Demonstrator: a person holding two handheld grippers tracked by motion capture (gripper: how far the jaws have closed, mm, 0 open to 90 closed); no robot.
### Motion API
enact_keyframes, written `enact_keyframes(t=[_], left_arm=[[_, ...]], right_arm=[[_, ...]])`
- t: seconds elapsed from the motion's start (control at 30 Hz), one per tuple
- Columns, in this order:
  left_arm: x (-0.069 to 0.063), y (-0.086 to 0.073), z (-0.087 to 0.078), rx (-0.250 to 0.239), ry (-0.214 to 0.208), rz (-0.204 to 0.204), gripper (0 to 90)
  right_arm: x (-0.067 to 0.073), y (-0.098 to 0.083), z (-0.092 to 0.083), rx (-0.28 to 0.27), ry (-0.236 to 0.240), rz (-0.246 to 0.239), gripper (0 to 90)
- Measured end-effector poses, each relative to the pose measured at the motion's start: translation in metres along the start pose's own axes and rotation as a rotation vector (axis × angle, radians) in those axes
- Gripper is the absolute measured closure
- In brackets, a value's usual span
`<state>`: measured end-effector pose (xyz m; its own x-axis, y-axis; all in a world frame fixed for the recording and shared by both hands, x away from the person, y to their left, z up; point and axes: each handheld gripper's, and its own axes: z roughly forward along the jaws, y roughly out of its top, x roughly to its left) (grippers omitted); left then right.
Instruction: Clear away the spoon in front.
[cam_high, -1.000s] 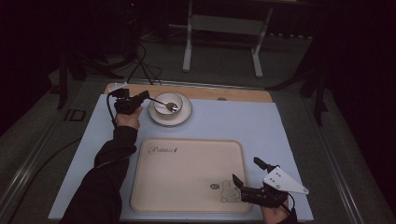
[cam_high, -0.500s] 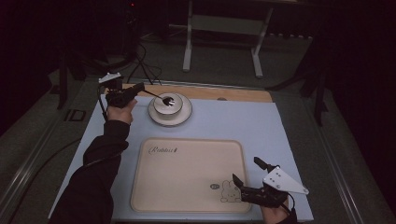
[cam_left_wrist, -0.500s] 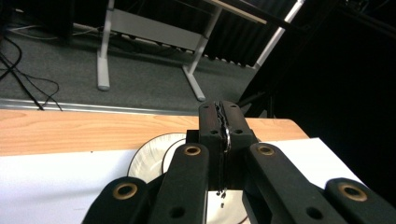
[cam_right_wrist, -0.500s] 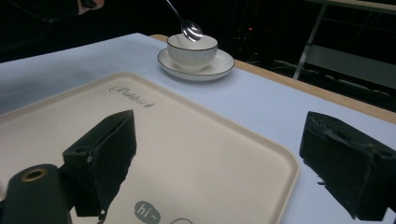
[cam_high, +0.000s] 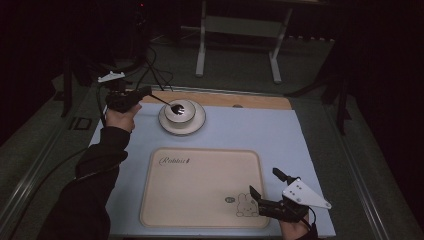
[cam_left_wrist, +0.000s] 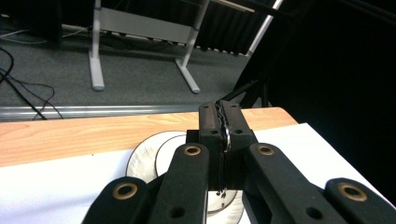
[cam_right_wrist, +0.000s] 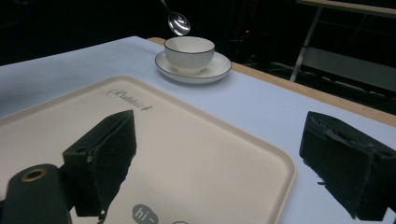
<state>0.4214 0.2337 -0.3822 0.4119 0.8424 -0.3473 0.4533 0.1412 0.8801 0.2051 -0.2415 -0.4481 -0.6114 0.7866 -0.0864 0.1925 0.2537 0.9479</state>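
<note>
On the pale blue mat (cam_high: 280, 135), the left gripper (cam_high: 145, 93) at 10 o'clock holds a spoon (cam_high: 167, 103) tightly clamped above the cup (cam_high: 180, 111), while the right gripper (cam_high: 266, 192) at 5 o'clock rests wide open, empty.

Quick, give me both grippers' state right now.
Left gripper: shut on the spoon, held above the cup.
Right gripper: open, holding nothing, over the tray.

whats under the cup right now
The cup stands on a white saucer, whose rim shows all round. The saucer's middle is covered by the cup. The spoon hangs above, clear of it.
</note>
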Motion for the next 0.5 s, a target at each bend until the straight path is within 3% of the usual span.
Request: enact_keyframes(t=[0.5], left_arm=[[-0.009, 0.014, -0.031, 0.079, -0.095, 0.067, 89.7]], right_arm=[[0.001, 0.0, 0.0, -0.002, -0.006, -0.003, 10.9]])
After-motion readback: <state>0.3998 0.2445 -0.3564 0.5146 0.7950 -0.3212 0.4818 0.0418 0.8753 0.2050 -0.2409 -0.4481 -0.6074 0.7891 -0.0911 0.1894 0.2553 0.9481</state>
